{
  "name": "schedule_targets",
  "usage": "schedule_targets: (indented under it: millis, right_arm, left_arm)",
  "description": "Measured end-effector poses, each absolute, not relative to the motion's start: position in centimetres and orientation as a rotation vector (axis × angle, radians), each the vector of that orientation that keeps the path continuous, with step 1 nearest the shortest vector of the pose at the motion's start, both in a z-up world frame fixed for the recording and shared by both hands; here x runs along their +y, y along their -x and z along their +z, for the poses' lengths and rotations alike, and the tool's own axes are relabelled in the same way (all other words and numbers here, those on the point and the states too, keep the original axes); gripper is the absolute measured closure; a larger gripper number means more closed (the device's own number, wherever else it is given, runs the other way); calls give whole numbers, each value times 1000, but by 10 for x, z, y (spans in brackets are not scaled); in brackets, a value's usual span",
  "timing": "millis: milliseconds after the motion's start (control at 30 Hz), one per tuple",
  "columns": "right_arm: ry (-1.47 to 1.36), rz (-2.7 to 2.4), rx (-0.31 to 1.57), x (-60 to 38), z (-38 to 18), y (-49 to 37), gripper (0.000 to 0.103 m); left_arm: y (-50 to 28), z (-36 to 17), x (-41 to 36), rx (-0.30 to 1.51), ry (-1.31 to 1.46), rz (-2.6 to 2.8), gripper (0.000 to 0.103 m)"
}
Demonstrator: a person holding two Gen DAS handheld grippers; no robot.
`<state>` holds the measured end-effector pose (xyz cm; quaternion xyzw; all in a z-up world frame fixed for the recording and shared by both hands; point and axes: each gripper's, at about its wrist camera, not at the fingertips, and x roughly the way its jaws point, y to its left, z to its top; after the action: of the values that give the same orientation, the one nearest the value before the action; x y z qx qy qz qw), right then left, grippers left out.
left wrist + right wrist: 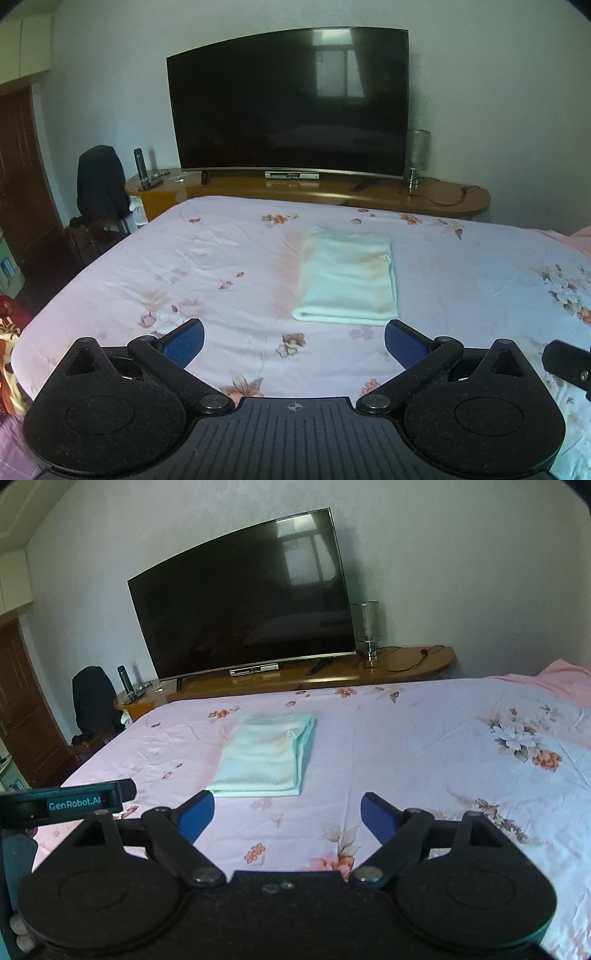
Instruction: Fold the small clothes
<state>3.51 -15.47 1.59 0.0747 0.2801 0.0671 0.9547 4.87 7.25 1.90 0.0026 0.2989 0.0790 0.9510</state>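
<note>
On the bed (207,258), spread with a pale pink sheet printed with flowers, a folded cloth (347,280) lies flat as a neat rectangle of light mint fabric. Its layered edges show along the right side in the right wrist view, where the cloth (266,757) sits to the left of centre. It rests alone on the sheet, well apart from both grippers.

The left gripper (294,343) hangs above the near part of the bed, its jaws spread wide with nothing between them; its blue pads (184,343) touch neither cloth nor sheet. The cloth lies just beyond the gap, nearer the right-hand pad. The right gripper (288,818) is likewise released, jaws wide and bare, the flowered sheet showing through the gap. Its blue pads (380,819) are clear of the cloth, which lies ahead of the left-hand one.

The body of the left gripper shows at the left edge of the right wrist view, bearing a label with light lettering.

Beyond the foot of the bed stands a long wooden cabinet (443,201) against the wall. On it sit a large dark television (291,107), a lamp (417,155) with its cord trailing along the top, and a dark bottle (139,162). A chair draped with a dark garment (99,184) stands at the left.
</note>
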Motion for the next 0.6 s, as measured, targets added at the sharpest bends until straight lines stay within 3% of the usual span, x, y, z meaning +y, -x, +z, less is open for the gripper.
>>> schedule_targets:
  millis: [600]
  right_arm:
    - [-150,117,590,-155,11,-52,16]
  left_arm:
    - [-54,21,66,631,30,154,0]
